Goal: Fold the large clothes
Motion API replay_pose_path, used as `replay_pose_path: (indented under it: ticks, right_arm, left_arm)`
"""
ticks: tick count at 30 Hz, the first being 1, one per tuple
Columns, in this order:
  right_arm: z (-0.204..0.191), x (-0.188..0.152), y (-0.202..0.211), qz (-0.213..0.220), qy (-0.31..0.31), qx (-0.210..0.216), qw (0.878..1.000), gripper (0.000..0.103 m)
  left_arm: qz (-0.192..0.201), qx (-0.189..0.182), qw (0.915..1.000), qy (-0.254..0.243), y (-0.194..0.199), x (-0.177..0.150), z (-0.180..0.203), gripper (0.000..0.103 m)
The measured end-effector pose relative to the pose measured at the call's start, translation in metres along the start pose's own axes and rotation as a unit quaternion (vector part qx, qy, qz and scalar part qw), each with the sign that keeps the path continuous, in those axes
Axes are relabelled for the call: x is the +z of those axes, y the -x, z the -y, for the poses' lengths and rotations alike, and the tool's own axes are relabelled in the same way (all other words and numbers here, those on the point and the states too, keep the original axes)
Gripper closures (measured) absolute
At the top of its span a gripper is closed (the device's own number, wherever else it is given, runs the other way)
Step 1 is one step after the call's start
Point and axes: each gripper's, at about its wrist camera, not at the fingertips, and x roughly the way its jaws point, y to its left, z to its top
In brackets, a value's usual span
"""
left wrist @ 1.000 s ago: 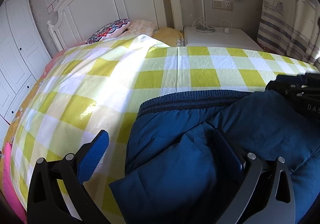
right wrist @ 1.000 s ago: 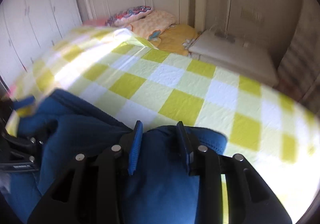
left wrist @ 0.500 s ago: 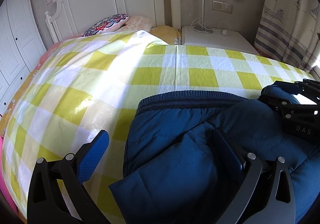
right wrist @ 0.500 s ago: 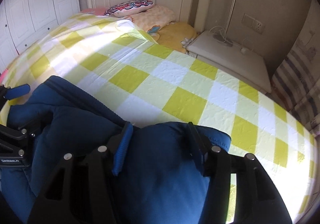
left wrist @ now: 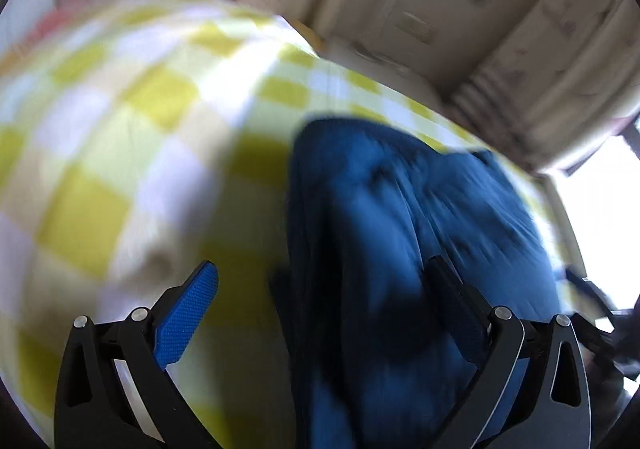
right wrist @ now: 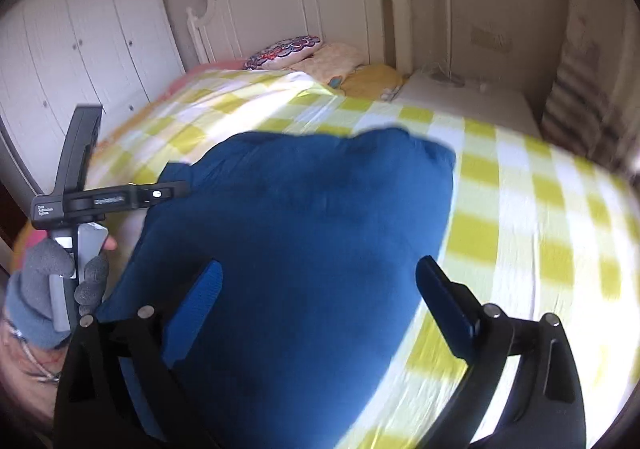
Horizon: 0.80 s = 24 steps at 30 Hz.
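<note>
Right wrist: blue garment (right wrist: 304,233) on checked bedspread (right wrist: 520,209)

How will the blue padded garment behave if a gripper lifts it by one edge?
The blue garment looks puffy and creased, so it will likely droop and unfold rather than hold shape. It is probably light for its bulk. Lying on the smooth checked bedcover, it may slide when pushed.

Both wrist views: close, angled down along tool fingers over the yellow-checked bed cover (right wrist: 520,185); shared: puffy dark-blue garment (left wrist: 400,209), white headboard (right wrist: 296,1).

No text legible (gripper label blurred)
</note>
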Motion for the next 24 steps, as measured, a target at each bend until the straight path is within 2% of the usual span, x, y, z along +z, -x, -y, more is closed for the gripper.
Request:
replay_pose_path:
  ticks: [2,3,5,6,8,11,12,13,14,17,20,24]
  right_arm:
    - [0.013,-0.021,0.007,-0.008,-0.045,0.037,0.998,0.003]
    - [0.020,-0.034,0.007,-0.017,-0.076,0.071,0.994,0.003]
    - [0.029,-0.051,0.002,-0.033,-0.118,0.126,0.984,0.002]
    - [0.033,-0.059,-0.003,-0.039,-0.138,0.147,0.979,0.002]
    - [0.036,-0.065,-0.007,-0.038,-0.148,0.159,0.975,0.002]
    - [0.038,-0.066,-0.011,-0.041,-0.149,0.171,0.973,0.002]
    - [0.037,-0.068,-0.011,-0.038,-0.142,0.170,0.974,0.002]
    - [0.036,-0.069,-0.009,-0.027,-0.136,0.168,0.976,0.009]
    - [0.035,-0.072,-0.005,-0.017,-0.127,0.162,0.978,0.021]
    - [0.032,-0.081,0.011,0.035,-0.103,0.127,0.986,0.038]
    - [0.034,-0.075,0.020,0.072,-0.083,0.081,0.991,0.046]
    - [0.052,-0.054,0.033,0.099,-0.072,0.022,0.992,0.049]
  left_arm:
    - [-0.005,-0.042,0.9991,0.009,0.013,-0.017,-0.009,0.004]
    - [-0.031,-0.079,0.9963,0.013,0.014,-0.028,-0.012,0.004]
    - [-0.074,-0.119,0.9900,0.018,0.005,-0.044,-0.014,0.004]
    - [-0.086,-0.129,0.9876,0.024,-0.001,-0.055,-0.015,0.004]
    - [-0.067,-0.131,0.9889,0.020,-0.001,-0.062,-0.013,0.004]
    - [-0.089,-0.148,0.9846,0.028,-0.008,-0.061,-0.007,0.005]
    - [-0.096,-0.162,0.9815,0.033,-0.011,-0.059,-0.005,0.007]
    - [-0.103,-0.188,0.9759,0.042,-0.016,-0.059,-0.002,0.019]
    - [-0.099,-0.195,0.9748,0.044,-0.018,-0.059,0.002,0.025]
    - [-0.067,-0.200,0.9772,0.023,-0.017,-0.059,0.021,0.041]
    - [-0.033,-0.188,0.9816,0.002,-0.021,-0.048,0.049,0.047]
    - [-0.010,-0.205,0.9787,0.005,-0.042,-0.021,0.081,0.049]
